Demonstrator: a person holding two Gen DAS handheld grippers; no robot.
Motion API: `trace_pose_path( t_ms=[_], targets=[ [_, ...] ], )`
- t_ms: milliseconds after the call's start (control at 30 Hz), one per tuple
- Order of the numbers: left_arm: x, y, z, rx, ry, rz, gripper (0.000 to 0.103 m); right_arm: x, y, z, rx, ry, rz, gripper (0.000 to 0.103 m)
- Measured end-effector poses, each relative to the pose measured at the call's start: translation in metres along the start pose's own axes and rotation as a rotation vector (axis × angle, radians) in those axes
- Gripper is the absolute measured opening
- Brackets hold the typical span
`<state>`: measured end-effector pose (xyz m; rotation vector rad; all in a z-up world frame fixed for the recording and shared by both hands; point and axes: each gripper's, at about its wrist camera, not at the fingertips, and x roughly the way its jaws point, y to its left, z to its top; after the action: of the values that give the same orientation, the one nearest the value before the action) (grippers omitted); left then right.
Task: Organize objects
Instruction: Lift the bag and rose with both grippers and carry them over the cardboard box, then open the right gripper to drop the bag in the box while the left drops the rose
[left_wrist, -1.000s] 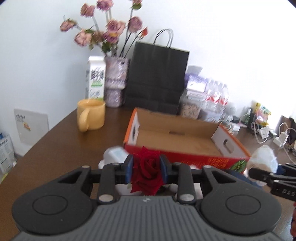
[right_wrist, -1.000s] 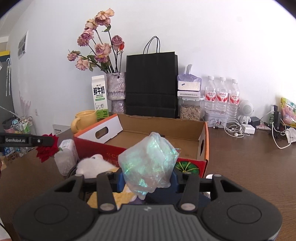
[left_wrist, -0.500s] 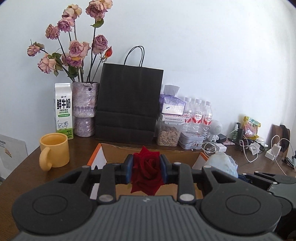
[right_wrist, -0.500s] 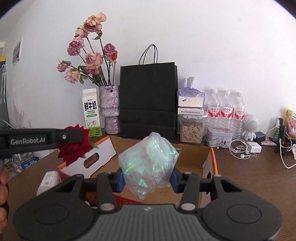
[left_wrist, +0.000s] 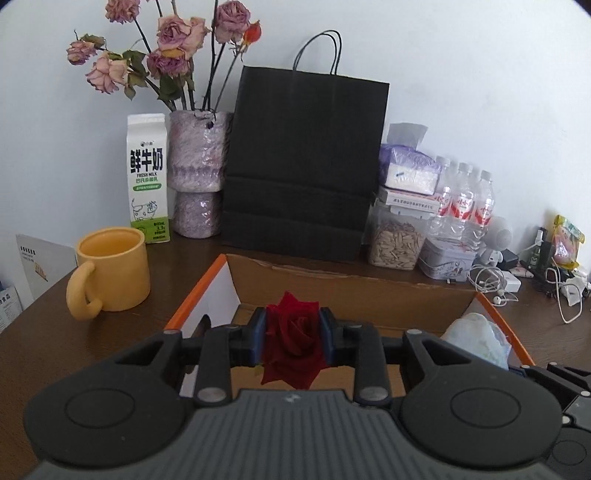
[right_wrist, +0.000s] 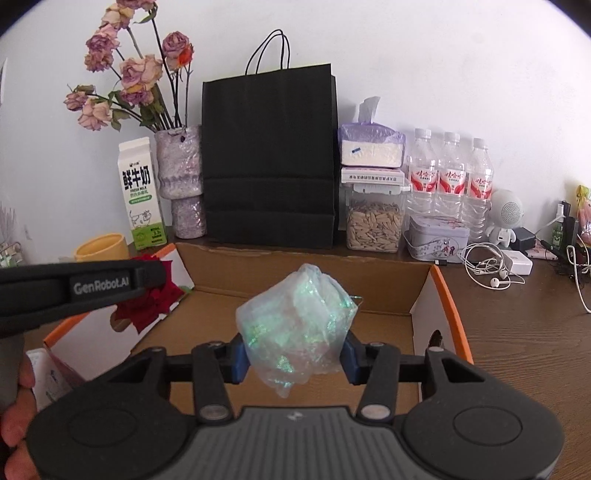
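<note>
Two grippers, both loaded. Left gripper (left_wrist: 291, 341): blue pads closed on a red rose (left_wrist: 291, 345), bloom pinched at its sides, petals bulging above and below the pads. No stem visible. Right gripper (right_wrist: 293, 356): jaws set wider, clamped on a crumpled iridescent plastic wad (right_wrist: 297, 325); the wad fills the gap and spills above it.

Both loads hang over the open cardboard box (right_wrist: 369, 275) with orange-edged flaps. Rose sits above the box's left part, near the left flap; wad above its middle. In the right wrist view the left gripper's finger crosses the frame at left with the rose at its tip, so the two tools are side by side, not touching. Box floor that shows is bare brown card.

Judgement: box is the collecting point, and both items are held over it for release. Light soft loads; the wad may cling to a pad on opening.

Behind the box, along the wall: black paper bag (left_wrist: 304, 162), vase of dried roses (left_wrist: 195, 173), milk carton (left_wrist: 147, 177), jar of seeds (right_wrist: 375, 221), three water bottles (right_wrist: 448, 177). Yellow mug (left_wrist: 110, 269) stands on the table (left_wrist: 55, 332) left of the box, clear of it. Cables and earphones (right_wrist: 487, 267) lie at right.
</note>
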<state>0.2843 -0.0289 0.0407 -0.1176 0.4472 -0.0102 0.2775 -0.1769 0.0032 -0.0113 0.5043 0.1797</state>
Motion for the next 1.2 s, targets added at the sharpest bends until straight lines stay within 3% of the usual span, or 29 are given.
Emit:
trace_pose_path(
  t_ms=[33, 67, 100, 133, 167, 200, 567, 900, 1200],
  targets=[
    [0.0, -0.001, -0.002, 0.007, -0.001, 0.0, 0.033, 0.002, 0.001, -0.001, -0.007, 0.01, 0.002, 0.05],
    [0.0, -0.002, -0.003, 0.014, -0.004, 0.004, 0.041, 0.004, 0.002, -0.003, -0.013, 0.016, 0.001, 0.052],
    [-0.001, -0.003, -0.004, 0.023, -0.006, 0.006, 0.058, 0.004, 0.002, -0.004, -0.017, 0.017, -0.001, 0.056],
    [-0.002, -0.003, -0.005, 0.025, -0.01, 0.003, 0.069, 0.004, 0.002, -0.005, -0.016, 0.019, -0.012, 0.072],
    [-0.004, -0.003, -0.005, 0.022, -0.018, 0.0, 0.097, 0.004, 0.002, -0.005, -0.02, 0.018, -0.03, 0.09],
    [-0.006, -0.003, -0.006, 0.02, -0.031, 0.0, 0.103, 0.003, 0.002, -0.006, -0.026, 0.008, -0.046, 0.095],
    [-0.024, -0.005, -0.003, 0.027, -0.06, -0.007, 0.103, -0.018, -0.007, -0.004, 0.002, -0.057, -0.004, 0.097],
    [-0.09, 0.006, -0.008, 0.034, -0.134, -0.062, 0.103, -0.09, -0.018, -0.007, -0.023, -0.229, -0.002, 0.103],
    [-0.139, 0.021, -0.028, 0.082, -0.143, -0.064, 0.103, -0.152, -0.029, -0.04, -0.056, -0.228, 0.027, 0.103]
  ],
)
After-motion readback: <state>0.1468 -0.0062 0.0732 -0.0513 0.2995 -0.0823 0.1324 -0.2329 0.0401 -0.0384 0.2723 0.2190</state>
